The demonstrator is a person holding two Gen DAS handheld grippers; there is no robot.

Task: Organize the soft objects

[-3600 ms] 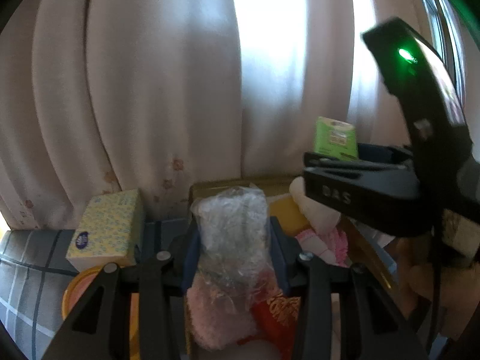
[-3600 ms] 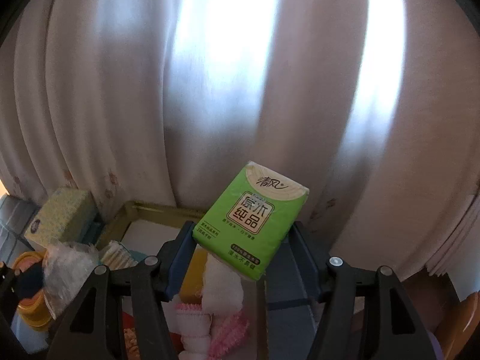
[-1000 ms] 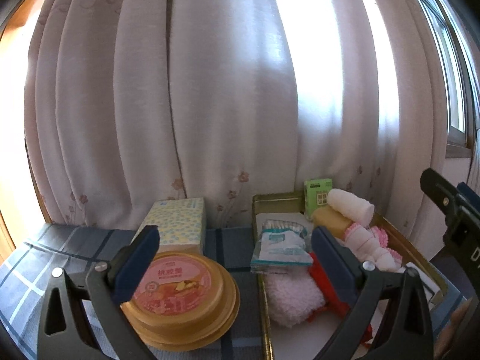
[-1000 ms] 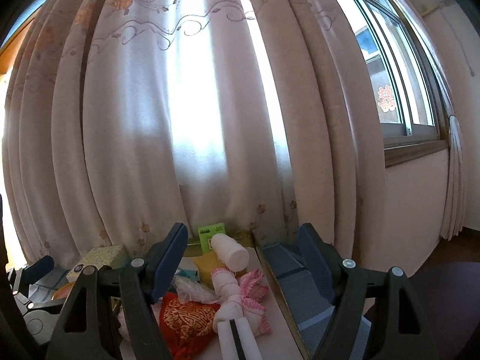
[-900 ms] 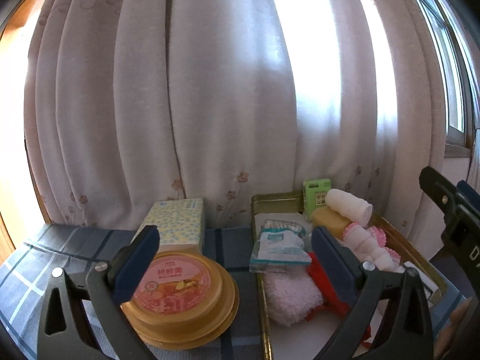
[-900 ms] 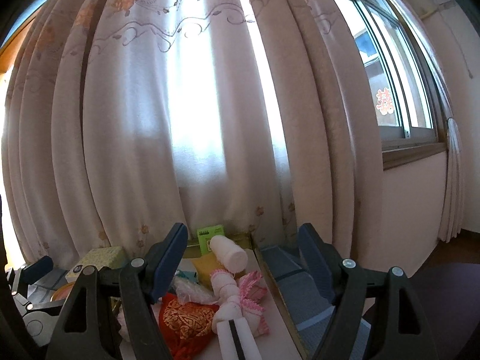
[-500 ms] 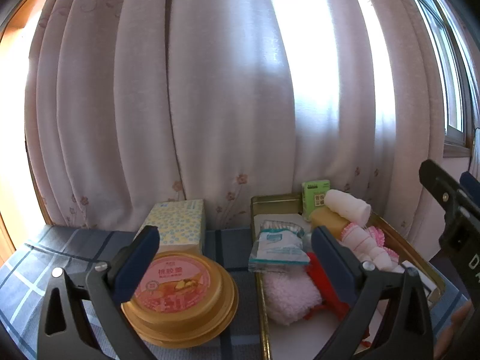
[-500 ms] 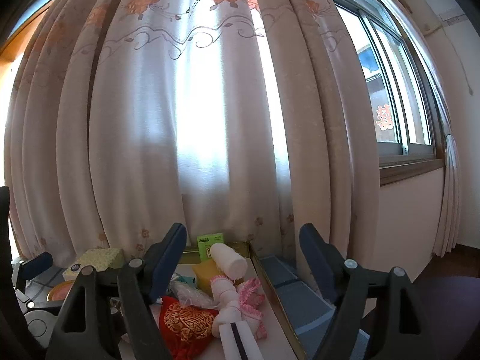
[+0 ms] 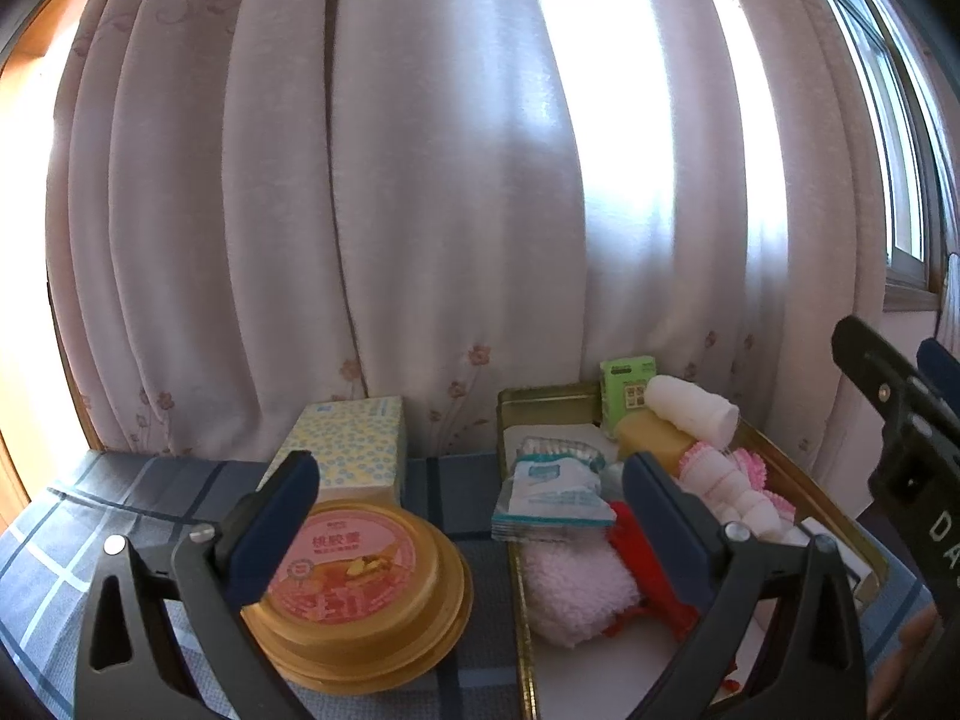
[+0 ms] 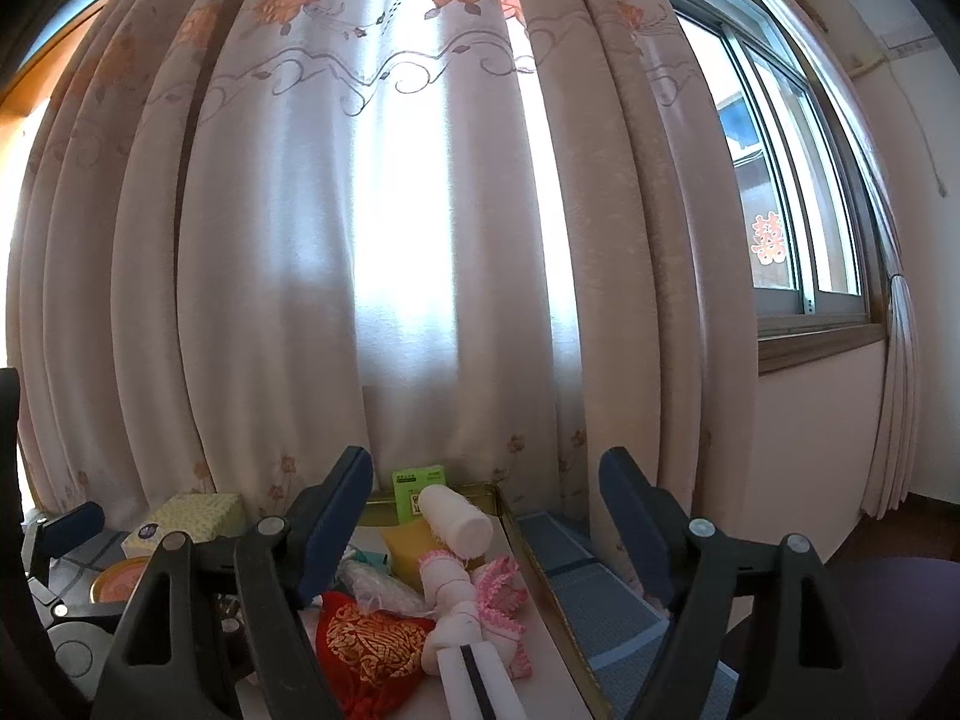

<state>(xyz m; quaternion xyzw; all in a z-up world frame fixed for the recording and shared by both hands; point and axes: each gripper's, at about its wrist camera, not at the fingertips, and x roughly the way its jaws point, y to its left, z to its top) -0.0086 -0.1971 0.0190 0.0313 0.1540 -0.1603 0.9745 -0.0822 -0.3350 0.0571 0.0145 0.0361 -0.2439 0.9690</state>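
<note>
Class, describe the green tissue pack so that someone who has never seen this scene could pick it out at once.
Find the gold tray on the checked cloth before the curtain. At its far edge, against the curtain, the green tissue pack stands upright behind the white roll. It is the only green, box-shaped item there; its neighbours are white, yellow, pink or red.

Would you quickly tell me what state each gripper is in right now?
Left gripper: open, holding nothing.
Right gripper: open, holding nothing.
</note>
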